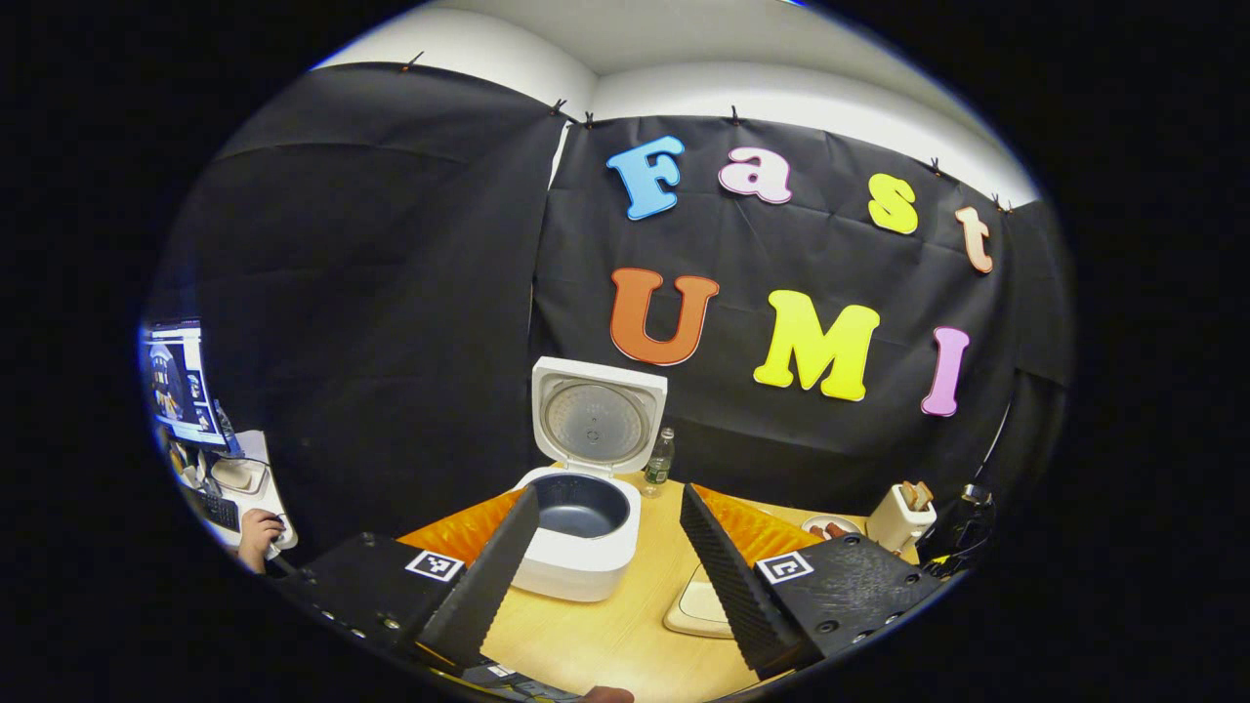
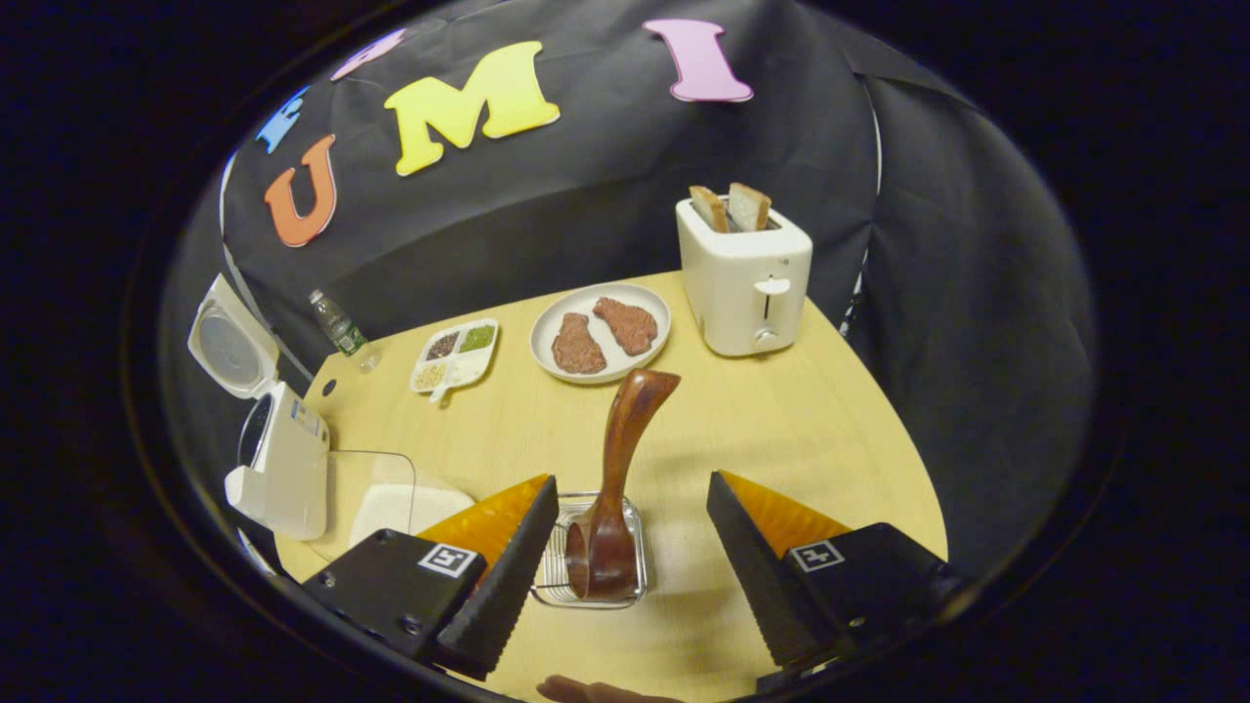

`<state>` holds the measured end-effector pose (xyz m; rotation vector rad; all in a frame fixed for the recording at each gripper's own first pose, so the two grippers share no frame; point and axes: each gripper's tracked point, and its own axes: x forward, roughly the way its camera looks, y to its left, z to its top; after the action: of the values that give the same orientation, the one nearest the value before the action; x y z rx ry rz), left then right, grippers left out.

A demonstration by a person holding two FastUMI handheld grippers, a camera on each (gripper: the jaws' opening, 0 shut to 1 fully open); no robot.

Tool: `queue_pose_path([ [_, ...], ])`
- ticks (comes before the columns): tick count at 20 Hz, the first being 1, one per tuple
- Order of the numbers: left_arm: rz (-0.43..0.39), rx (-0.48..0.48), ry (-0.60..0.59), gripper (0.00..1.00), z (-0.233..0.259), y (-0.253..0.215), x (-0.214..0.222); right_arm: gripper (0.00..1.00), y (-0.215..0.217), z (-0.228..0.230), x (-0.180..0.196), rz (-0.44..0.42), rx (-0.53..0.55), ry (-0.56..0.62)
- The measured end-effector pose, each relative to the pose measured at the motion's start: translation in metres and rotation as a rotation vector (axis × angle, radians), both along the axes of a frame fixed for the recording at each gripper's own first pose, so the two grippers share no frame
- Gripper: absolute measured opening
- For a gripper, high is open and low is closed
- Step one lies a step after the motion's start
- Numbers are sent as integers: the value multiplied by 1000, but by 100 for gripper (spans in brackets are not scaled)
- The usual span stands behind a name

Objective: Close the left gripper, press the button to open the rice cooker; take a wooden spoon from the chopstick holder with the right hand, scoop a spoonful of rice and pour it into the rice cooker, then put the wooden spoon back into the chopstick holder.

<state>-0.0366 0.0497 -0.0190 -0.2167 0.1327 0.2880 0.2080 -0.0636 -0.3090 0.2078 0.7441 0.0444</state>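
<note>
So lid's up on the rice cooker [image 1: 583, 517] (button step done). Right hand-held gripper [image 2: 633, 557] spread, wooden spoon [image 2: 615, 488] at 12 o'clock in chopstick holder [image 2: 591, 591], ungrabbed; left hand-held gripper [image 1: 607, 566] spread too.

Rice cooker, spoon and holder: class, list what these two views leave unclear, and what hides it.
1. Rice cooker, left gripper view: whether the pot holds rice; its dark inside shows no detail.
2. Wooden spoon, right gripper view: its lower end sits in the wire holder, so any leftover grains are hidden.
3. Small divided dish, right gripper view: its contents are too small to identify.
</note>
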Motion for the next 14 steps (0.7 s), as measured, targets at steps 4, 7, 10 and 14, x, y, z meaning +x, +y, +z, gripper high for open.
queue_pose_path([
  [4,13,11,-12,94,8,-13,-11,99,1,-24,24,8,94,31],
  [7,13,29,-35,94,18,-22,-20,93,7,-39,37,12,140,60],
  [10,-14,47,-55,93,25,-35,-26,81,11,-46,49,15,149,75],
  [14,-45,36,-72,93,28,-47,-30,53,13,-50,55,26,140,95],
])
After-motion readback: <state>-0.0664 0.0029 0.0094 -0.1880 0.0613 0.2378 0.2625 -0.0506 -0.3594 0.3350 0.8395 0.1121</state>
